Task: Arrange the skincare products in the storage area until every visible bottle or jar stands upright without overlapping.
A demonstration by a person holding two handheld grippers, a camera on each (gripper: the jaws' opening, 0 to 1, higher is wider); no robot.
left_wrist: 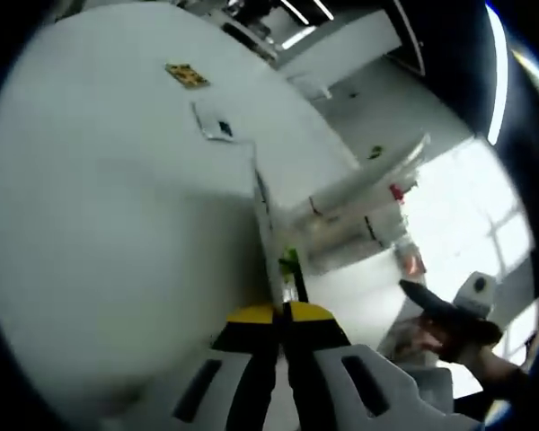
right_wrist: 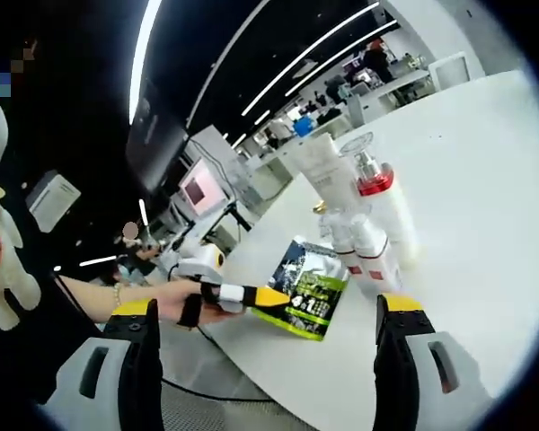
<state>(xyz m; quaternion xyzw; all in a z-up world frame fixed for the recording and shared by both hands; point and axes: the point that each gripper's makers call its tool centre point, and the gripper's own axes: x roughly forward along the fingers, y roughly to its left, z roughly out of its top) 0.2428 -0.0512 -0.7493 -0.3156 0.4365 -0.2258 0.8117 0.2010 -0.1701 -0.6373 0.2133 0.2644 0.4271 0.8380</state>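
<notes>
**Packet in the left grip, bottles waiting at the desk edge**

In the left gripper view, the left hand-held gripper has its yellow-tipped jaws pressed together on the thin edge of a packet, seen edge-on as a pale sliver with a green patch just above the tips. Beyond it the white desk spreads out, with a small yellow card and a flat pale sheet lying well apart from the work. Right of the packet lie long pale shapes, most likely the bottles, too blurred to sort out.

The right gripper view is plainer. From the left, a hand brings the other gripper in, its yellow tips clamped on the green-and-black printed packet, which is tilted with its lower edge at or just over the desk near the rim. Just right of it stand two small white bottles with red labels, close together; behind them are a taller white bottle with a red collar and a white tube. All appear upright. The right hand-held gripper is spread wide, holding nothing.

My reading: the step in hand is placing the packet beside the bottles. The next move calls for setting it down on bare desk left of the small bottles, away from the rim, without leaning on or covering them, then letting go gently.
</notes>
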